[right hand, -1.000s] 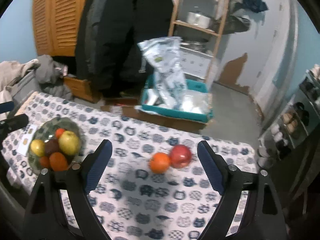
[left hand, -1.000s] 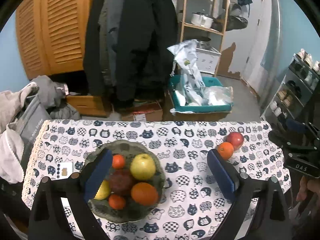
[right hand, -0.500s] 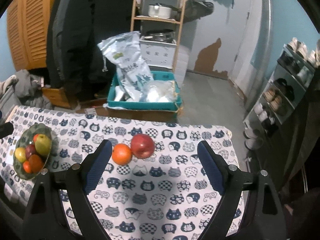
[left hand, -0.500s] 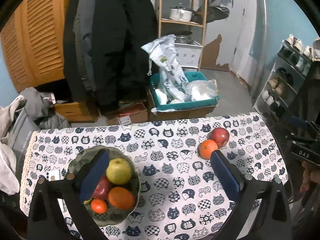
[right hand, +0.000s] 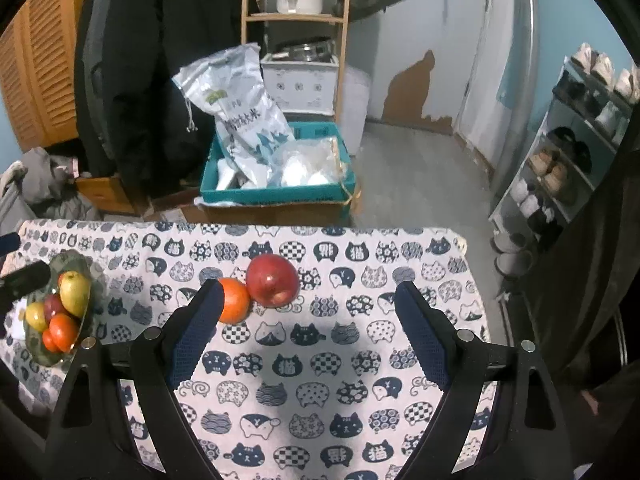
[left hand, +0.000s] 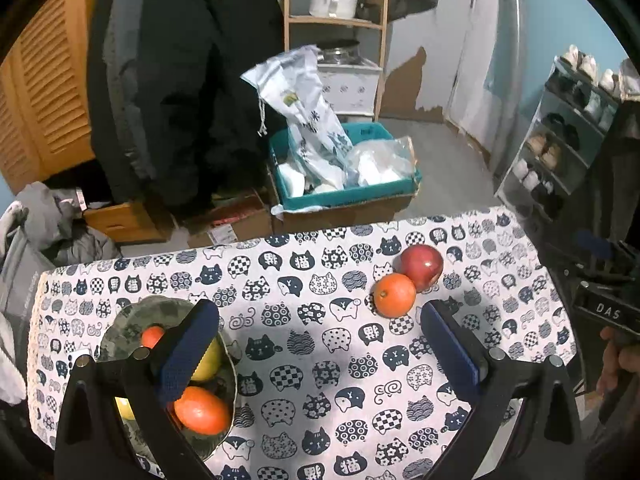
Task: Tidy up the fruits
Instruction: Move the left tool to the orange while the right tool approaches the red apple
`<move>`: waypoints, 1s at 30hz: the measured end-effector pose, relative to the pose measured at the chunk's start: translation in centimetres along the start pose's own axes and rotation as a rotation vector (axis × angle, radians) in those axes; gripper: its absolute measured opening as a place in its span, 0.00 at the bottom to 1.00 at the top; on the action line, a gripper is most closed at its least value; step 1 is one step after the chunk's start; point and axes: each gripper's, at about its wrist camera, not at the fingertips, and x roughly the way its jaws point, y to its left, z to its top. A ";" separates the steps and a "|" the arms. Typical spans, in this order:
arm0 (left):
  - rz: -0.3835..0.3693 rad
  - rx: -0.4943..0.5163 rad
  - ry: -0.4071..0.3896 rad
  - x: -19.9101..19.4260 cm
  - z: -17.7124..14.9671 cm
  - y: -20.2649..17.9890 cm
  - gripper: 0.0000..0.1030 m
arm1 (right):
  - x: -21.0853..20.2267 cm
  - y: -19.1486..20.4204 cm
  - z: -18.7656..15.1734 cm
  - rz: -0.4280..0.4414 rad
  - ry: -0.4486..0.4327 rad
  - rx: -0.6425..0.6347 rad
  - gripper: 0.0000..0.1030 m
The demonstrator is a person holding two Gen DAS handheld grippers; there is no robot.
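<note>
Since the earlier frames both views have shifted toward the right end of the table: in the left wrist view the bowl (left hand: 132,326) now sits at the lower left edge, and in the right wrist view the two loose fruits have slid from centre toward the left finger.

The loose fruits are an orange (right hand: 233,300) and a red apple (right hand: 273,279). They touch each other on the tablecloth (right hand: 320,364) near the table's far edge. The orange is round with a matt skin; the apple is glossy dark red with a pale highlight. The remaining fruits lie in the mottled green bowl at the left end: a green-yellow apple (right hand: 75,293), a dark red fruit, a yellow fruit and several small oranges.

The right gripper (right hand: 308,334) hangs above the cloth with jaws spread and nothing between them; its left finger overlaps the orange in the view, and contact cannot be confirmed. The left gripper (left hand: 320,350) is spread to full width and holds nothing; its left finger hangs over the bowl.

The cloth is white with a navy cat-face print. At the right edge of the left wrist view a hand (left hand: 618,360) holds a black device labelled "DAS" (left hand: 608,312). Behind the table a teal crate (right hand: 276,196) holds a printed sack (right hand: 240,104); its lettering is unreadable.
</note>
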 end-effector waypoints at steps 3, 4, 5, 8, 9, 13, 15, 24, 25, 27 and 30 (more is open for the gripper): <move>0.001 0.017 0.027 1.8 -0.1 -0.8 0.99 | 1.4 -0.4 -0.1 0.010 0.035 0.021 0.84; 0.000 0.021 0.034 2.3 -0.1 -0.9 0.99 | 1.9 -0.4 -0.2 0.012 0.046 0.025 0.84; 0.001 0.027 0.048 3.2 -0.1 -1.2 0.99 | 2.4 -0.5 -0.2 0.014 0.058 0.028 0.84; -0.003 0.033 0.082 5.0 -0.2 -1.8 0.99 | 3.9 -0.6 -0.2 0.021 0.090 0.037 0.84; -0.004 0.033 0.092 5.6 -0.1 -2.0 0.99 | 4.4 -0.6 -0.3 0.023 0.102 0.040 0.84; -0.007 0.034 0.126 7.8 -0.1 -2.7 0.99 | 6.6 -0.9 -0.6 0.026 0.150 0.056 0.84; -0.007 0.043 0.144 8.9 -0.2 -3.1 0.99 | 7.9 -1.2 -1.0 0.026 0.182 0.066 0.84; -0.023 0.045 0.223 14.5 -0.7 -3.9 0.99 | 12.5 -1.9 -2.1 0.036 0.296 0.092 0.84; -0.029 0.043 0.230 14.9 -0.7 -4.1 0.99 | 12.9 -1.9 -2.2 0.032 0.304 0.091 0.84; -0.040 0.037 0.244 15.9 -0.7 -4.5 0.99 | 13.7 -1.9 -2.2 0.031 0.317 0.094 0.84; -0.057 0.030 0.264 17.1 -0.8 -5.2 0.99 | 14.5 -2.2 -2.2 0.026 0.331 0.103 0.84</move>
